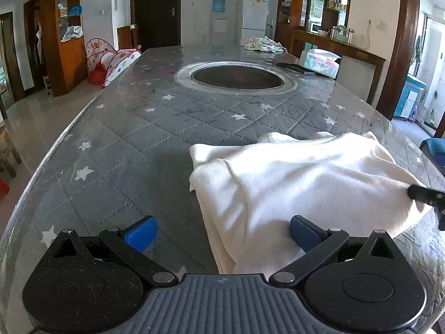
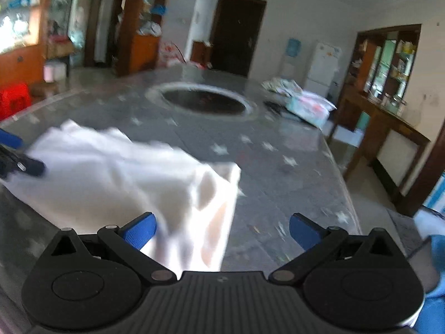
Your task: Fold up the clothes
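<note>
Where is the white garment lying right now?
The white garment lies on the near end of the star-patterned table, short of the round inset, between the open left gripper and right gripper.

The cloth point(image 1: 300, 178) is plain cream-white, with no print. It lies on a grey surface point(image 1: 133, 144) quilted in a diamond stitch and scattered with white stars. Far on the surface a dark round plate point(image 1: 238, 76) sits in a silvery ring. Both grippers have black bodies; the left fingers point(image 1: 140, 233) and the right fingers point(image 2: 140, 232) carry bright blue pads. At the far right is a pack point(image 1: 321, 62) in white, pink and pale blue. Far left on the floor stands a white tent point(image 1: 111, 61) with coloured polka dots. The fridge point(image 1: 254, 16) is white, the door point(image 1: 155, 11) dark brown, the shelves point(image 1: 62, 27) reddish-brown wood.
</note>
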Action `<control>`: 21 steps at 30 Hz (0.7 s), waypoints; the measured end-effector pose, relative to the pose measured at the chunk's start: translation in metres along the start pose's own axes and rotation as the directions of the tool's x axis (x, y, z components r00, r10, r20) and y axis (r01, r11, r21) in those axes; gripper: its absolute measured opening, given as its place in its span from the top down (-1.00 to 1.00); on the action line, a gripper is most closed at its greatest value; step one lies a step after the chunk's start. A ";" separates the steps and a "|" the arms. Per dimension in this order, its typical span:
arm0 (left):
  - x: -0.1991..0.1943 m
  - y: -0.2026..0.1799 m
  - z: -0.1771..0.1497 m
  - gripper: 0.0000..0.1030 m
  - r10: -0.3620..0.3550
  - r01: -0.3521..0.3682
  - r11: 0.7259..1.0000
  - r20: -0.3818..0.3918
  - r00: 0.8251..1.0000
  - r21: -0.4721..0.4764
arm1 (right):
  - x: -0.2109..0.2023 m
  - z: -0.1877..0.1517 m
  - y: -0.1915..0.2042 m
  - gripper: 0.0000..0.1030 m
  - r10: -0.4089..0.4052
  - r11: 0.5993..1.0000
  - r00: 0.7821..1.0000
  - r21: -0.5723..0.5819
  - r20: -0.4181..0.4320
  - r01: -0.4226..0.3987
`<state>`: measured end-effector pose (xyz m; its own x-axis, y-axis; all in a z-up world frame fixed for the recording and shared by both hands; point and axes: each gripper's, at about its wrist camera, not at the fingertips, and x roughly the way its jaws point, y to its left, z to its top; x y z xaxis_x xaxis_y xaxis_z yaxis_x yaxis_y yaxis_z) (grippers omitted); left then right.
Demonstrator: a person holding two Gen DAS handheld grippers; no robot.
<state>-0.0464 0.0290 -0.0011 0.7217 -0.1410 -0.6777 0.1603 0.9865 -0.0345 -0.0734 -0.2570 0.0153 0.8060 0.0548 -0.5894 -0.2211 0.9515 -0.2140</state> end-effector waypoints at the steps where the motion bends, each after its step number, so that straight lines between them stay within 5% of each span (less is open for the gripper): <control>1: 0.000 0.000 0.000 -1.00 -0.001 0.001 1.000 -0.001 1.000 -0.001 | 0.002 -0.003 -0.003 -1.00 -0.013 1.000 1.000 -0.003 -0.013 0.013; 12: 0.003 0.004 -0.001 -1.00 -0.016 0.016 1.000 -0.011 1.000 -0.022 | -0.002 0.009 -0.016 -1.00 0.011 0.998 1.000 0.068 0.029 -0.013; 21: 0.004 0.004 -0.002 -1.00 -0.023 0.022 1.000 -0.012 1.000 -0.020 | 0.016 0.012 -0.013 -1.00 -0.008 0.999 1.000 0.031 -0.018 0.009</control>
<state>-0.0446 0.0323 -0.0053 0.7100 -0.1622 -0.6853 0.1631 0.9845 -0.0641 -0.0504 -0.2651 0.0183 0.7976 0.0417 -0.6017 -0.1973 0.9608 -0.1949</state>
